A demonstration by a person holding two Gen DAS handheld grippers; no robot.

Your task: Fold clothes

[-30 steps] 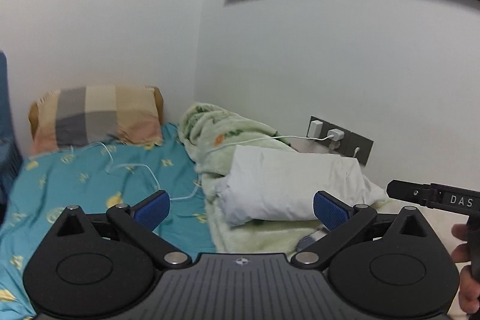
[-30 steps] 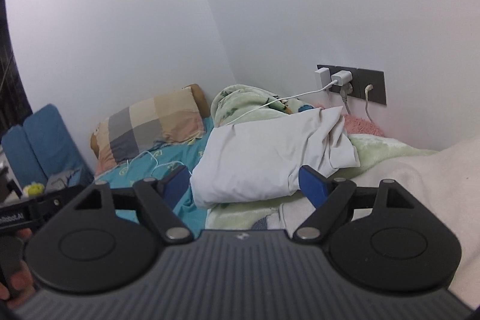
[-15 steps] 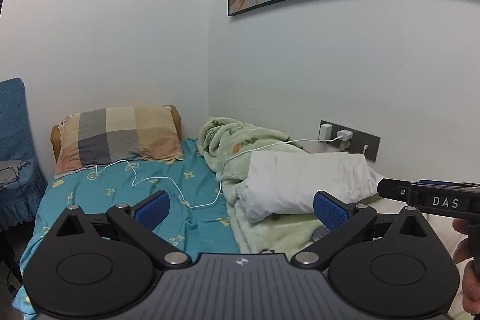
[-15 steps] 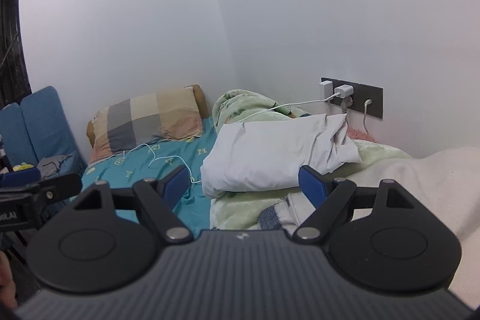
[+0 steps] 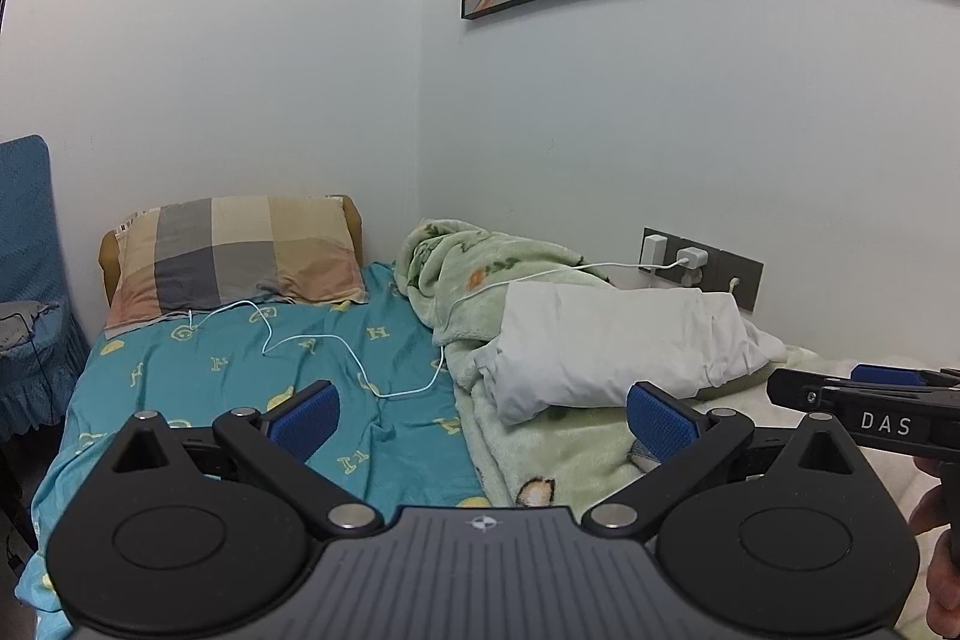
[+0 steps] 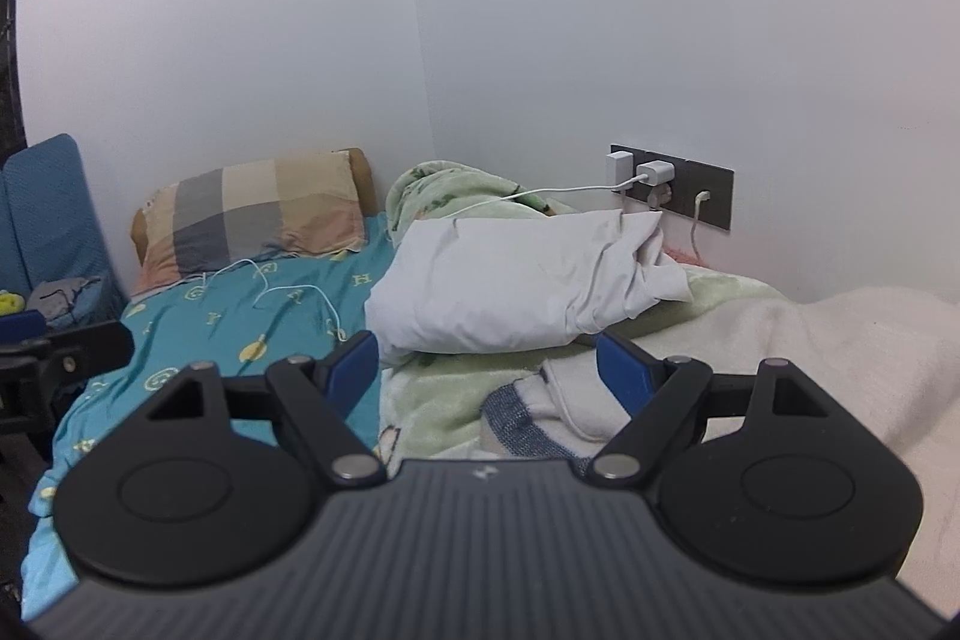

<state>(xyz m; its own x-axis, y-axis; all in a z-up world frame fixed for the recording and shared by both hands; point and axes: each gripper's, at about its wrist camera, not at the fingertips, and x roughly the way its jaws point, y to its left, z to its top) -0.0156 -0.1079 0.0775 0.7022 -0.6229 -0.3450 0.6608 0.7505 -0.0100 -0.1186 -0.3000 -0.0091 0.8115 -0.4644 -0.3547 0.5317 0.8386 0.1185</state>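
The only cloth that reads as clothing is a cream knitted garment with a blue-grey patterned band (image 6: 540,409), seen in the right wrist view. It lies on the bed just beyond the right claw (image 6: 487,361), rumpled, with a fold or hem running across it; how far it has been folded cannot be told, since most of it is hidden behind the claw body. A wide cream fleece cloth (image 6: 840,340) spreads to its right; whether that is a garment or bedding is unclear.

The right claw is released, its blue pads spread wide and nothing between them, held above the garment and not touching it. The left claw (image 5: 483,415) is likewise released and empty, poised over the seam between the teal patterned bedsheet (image 5: 240,358) and the pale green printed fleece blanket (image 5: 528,454).

Further out, a white pillow (image 6: 510,286) rests on the green blanket, a checked pillow in grey, beige and pink (image 5: 234,250) lies at the head of the bed, and a white charging cable (image 5: 336,346) trails across the sheet from the dark wall socket panel (image 6: 690,184).

The scene fits either claws poised for a grasp on the garment or claws drawn back from a fold just laid. Any further fold would call for an edge or corner of the garment to be pinched, clear of the blanket beneath.
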